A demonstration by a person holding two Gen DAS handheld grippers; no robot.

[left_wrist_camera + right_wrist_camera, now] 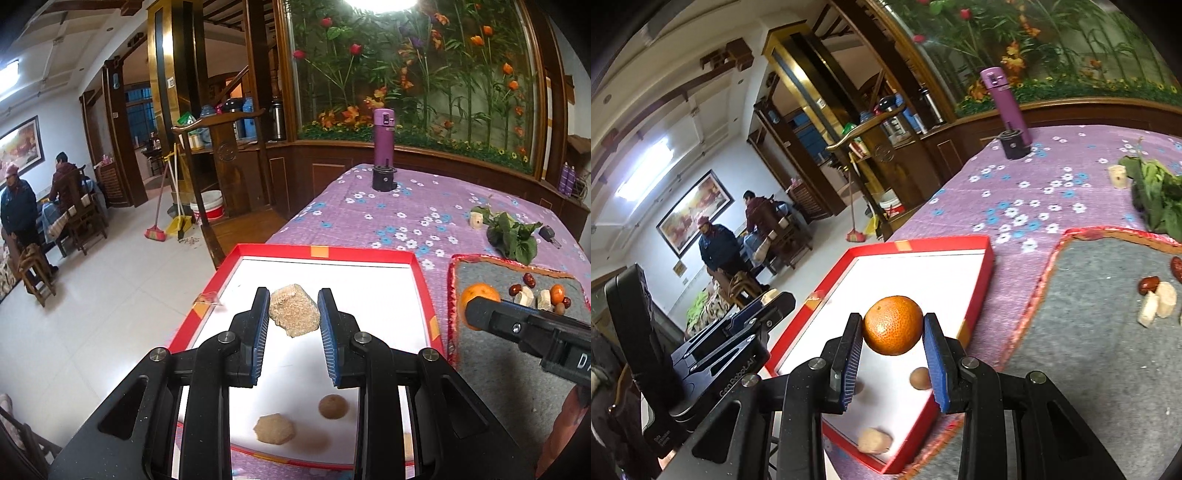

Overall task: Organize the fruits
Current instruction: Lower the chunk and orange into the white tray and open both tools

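Observation:
My left gripper (294,312) is shut on a beige cut chunk (293,310) and holds it above the red-rimmed white tray (421,280). My right gripper (892,326) is shut on an orange tangerine (893,325) over the tray's right side (982,273). In the tray lie a brown round fruit (332,406) and a beige slice (274,428). On the grey mat (498,354) lie red dates (529,280), pale chunks (526,296) and a small tangerine (557,293). The left gripper's body shows in the right wrist view (738,336).
A purple flask (384,138) on a black base stands at the far end of the purple flowered tablecloth (369,218). Green leaves (513,232), a pale chunk (476,220) and a key lie behind the mat. The table's left edge drops to the floor.

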